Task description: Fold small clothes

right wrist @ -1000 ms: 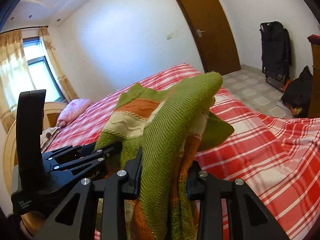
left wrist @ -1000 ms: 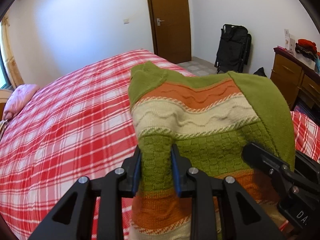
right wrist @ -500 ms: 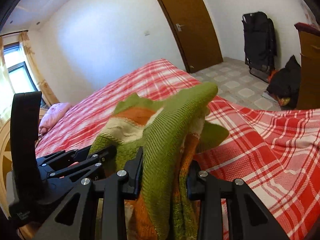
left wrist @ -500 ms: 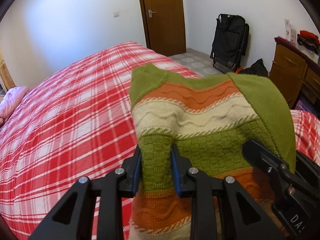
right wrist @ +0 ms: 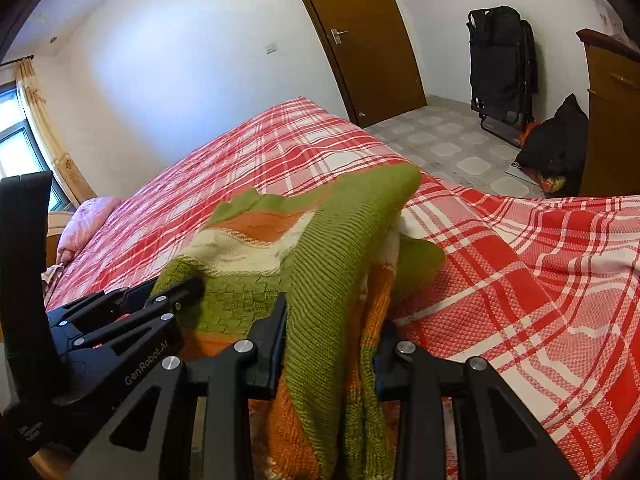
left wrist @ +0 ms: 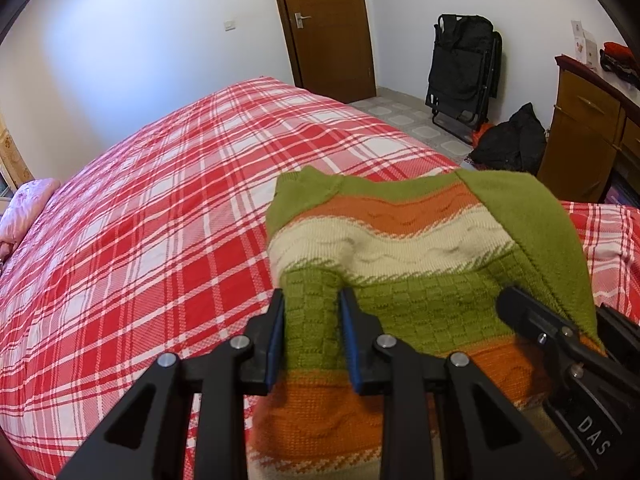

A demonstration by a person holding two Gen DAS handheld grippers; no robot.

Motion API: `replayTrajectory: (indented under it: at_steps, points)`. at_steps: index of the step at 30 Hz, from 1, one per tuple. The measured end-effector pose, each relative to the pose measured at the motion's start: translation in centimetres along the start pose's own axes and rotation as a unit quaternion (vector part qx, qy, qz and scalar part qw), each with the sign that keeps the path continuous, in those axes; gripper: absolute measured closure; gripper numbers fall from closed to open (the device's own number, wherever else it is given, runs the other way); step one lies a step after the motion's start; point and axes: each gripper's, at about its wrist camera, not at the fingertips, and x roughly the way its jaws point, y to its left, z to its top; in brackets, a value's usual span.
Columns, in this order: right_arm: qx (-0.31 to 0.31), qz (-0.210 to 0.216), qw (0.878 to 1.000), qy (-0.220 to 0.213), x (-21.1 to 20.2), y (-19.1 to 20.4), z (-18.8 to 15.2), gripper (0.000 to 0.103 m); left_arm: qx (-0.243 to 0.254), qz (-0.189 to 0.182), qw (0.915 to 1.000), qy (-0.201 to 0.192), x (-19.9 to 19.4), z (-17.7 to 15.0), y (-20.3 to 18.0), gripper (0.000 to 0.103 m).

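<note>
- Nearest in the left wrist view: left gripper (left wrist: 311, 316), blue-padded fingers clenched on a fold of the green checked band of the sweater (left wrist: 392, 240).
- Nearest in the right wrist view: right gripper (right wrist: 332, 332), clamped on a thick bunch of the same sweater (right wrist: 320, 264), plain green knit on top, orange and cream layers squeezed beneath.
- Both grippers side by side at the near edge of the knit, right gripper (left wrist: 560, 344) seen at the lower right of the left view, left gripper (right wrist: 176, 292) at the lower left of the right view.
- Sweater striped green, orange and cream, bunched and raised between the two grips, far end reaching out over the bedspread (left wrist: 140, 220); whether that end touches the bed, hard to tell.
- One plain green sleeve or side panel draped over the right edge, running back toward the right gripper.
- Under and beyond: red and white checked bedspread (right wrist: 540, 280), spread flat across the whole bed.
- Far left of the bed: pink pillow (left wrist: 24, 208).
- Past the foot of the bed: tiled floor (right wrist: 440, 136), black bag (left wrist: 508, 144) lying on it.
- Against the right wall: wooden dresser (left wrist: 592, 120) with clothes and cards on top.
- Against the back wall: folded black chair (left wrist: 464, 68), brown door (left wrist: 324, 24) shut, white walls.
- Far left in the right view: window (right wrist: 16, 148) with a yellow curtain (right wrist: 40, 120).
</note>
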Motion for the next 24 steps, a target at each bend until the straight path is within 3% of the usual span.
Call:
replayTrajectory:
  at_steps: [8, 11, 13, 16, 21, 23, 24]
  points:
    - [0.023, 0.009, 0.999, 0.022, 0.9, -1.2, -0.3, 0.069, -0.008, -0.005, 0.9998, 0.015, 0.4, -0.1, 0.5, 0.069]
    - [0.027, 0.013, 0.999, 0.029, 1.0, -1.4, -0.4, 0.066, -0.033, -0.023, 0.9986, 0.035, 0.5, -0.3, 1.6, 0.059]
    - [0.034, 0.015, 0.999, 0.034, 1.1, -1.6, -0.5, 0.059, -0.055, -0.033, 0.9970, 0.043, 0.4, -0.8, 2.7, 0.038]
    - [0.050, 0.015, 0.998, 0.028, -0.2, -2.0, -0.5, 0.059, -0.080, -0.030, 0.9945, 0.060, 0.4, -2.0, 4.5, 0.010]
    - [-0.020, -0.058, 0.996, -0.069, -5.5, -0.1, 0.1, 0.059, -0.114, -0.049, 0.9896, 0.072, -1.0, -3.7, 6.9, 0.007]
    - [-0.072, -0.067, 0.993, -0.068, -5.9, 1.6, 0.7, 0.068, -0.116, -0.042, 0.9902, 0.066, -1.9, -4.0, 7.3, 0.007]
    - [-0.092, -0.060, 0.992, -0.061, -5.6, 2.5, 0.8, 0.079, -0.114, -0.039, 0.9907, 0.063, -2.2, -4.0, 7.4, 0.007]
